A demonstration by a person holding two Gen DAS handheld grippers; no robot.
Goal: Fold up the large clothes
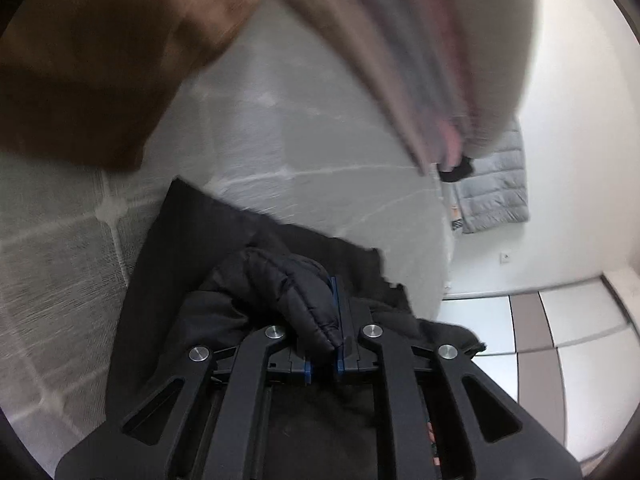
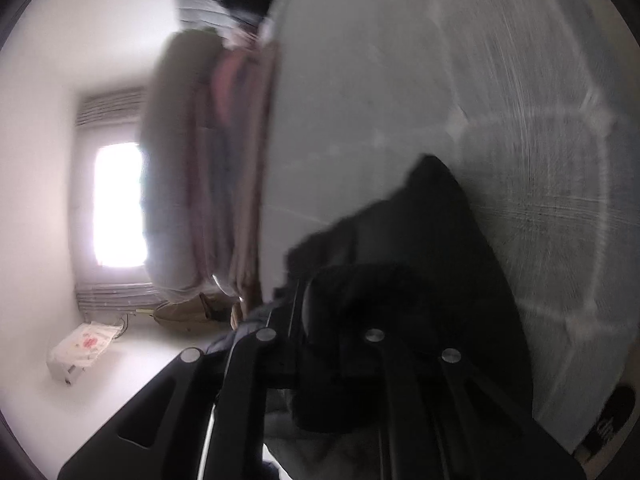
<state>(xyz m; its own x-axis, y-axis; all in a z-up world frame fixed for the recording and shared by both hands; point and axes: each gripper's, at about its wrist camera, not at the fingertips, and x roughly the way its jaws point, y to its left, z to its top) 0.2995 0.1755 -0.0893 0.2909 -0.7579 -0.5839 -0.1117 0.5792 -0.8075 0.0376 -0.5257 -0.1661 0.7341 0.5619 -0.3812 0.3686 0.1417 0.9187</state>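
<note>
My left gripper [image 1: 322,320] is shut on a bunched fold of a black quilted jacket [image 1: 280,280]; more black fabric hangs below it over the grey patterned bed cover [image 1: 260,128]. In the right wrist view my right gripper [image 2: 332,312] is shut on the same black jacket [image 2: 420,240], whose cloth drapes over the fingers and hides the tips. That view is tilted sideways and blurred, with the bed cover [image 2: 400,80] behind the jacket.
A brown garment [image 1: 88,60] lies at the upper left on the bed. A stack of folded clothes [image 1: 400,40] sits at the bed's far side, also seen in the right view [image 2: 208,168]. A grey puffer jacket [image 1: 496,188] hangs beyond. A bright window [image 2: 118,204] and a white bag [image 2: 82,348] are on the left.
</note>
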